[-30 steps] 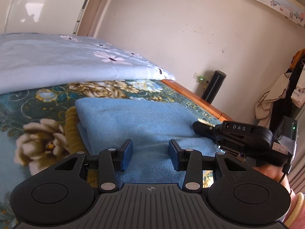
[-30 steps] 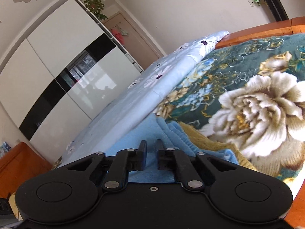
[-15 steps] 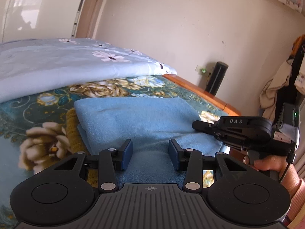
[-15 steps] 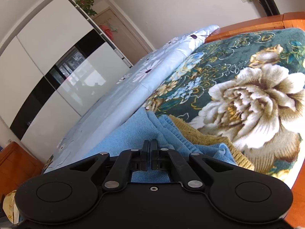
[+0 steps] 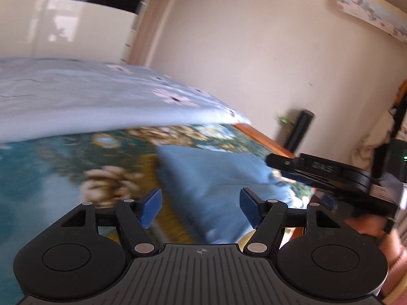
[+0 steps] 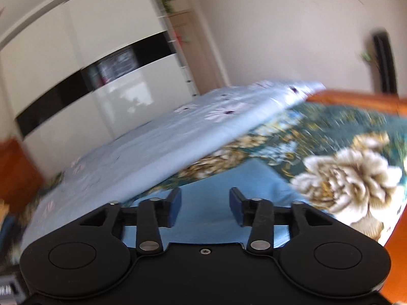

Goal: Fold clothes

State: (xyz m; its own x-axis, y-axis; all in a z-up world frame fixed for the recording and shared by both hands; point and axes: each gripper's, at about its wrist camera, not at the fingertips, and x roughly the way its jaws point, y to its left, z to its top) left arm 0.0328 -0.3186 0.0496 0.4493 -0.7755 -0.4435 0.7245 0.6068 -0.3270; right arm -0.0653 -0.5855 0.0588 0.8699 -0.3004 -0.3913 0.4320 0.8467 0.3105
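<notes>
While one folded blue garment [image 5: 218,175] lies flat, two grippers, jaws just opened.

Open air above the folded blue garment [image 5: 218,178]; quilt [image 5: 89,106] rises behind.

- Soft, matt, fleecy cloth is seen in the folded light-blue garment [image 5: 216,175] beyond the fingers.
- Plush printed fabric is shown by the teal floral blanket [image 6: 351,167] beneath it.
- Smooth thin cotton is suggested by the pale-blue flowered sheet [image 5: 76,101] farther off.
- Matt black plastic and small shiny metal pins are seen on the left gripper [image 5: 201,206]; blue ribbed pads [image 5: 250,209] line its fingers.
- A glossy white wardrobe [image 6: 76,50] and polished orange wood bed frame [image 6: 356,100] are visible.
</notes>
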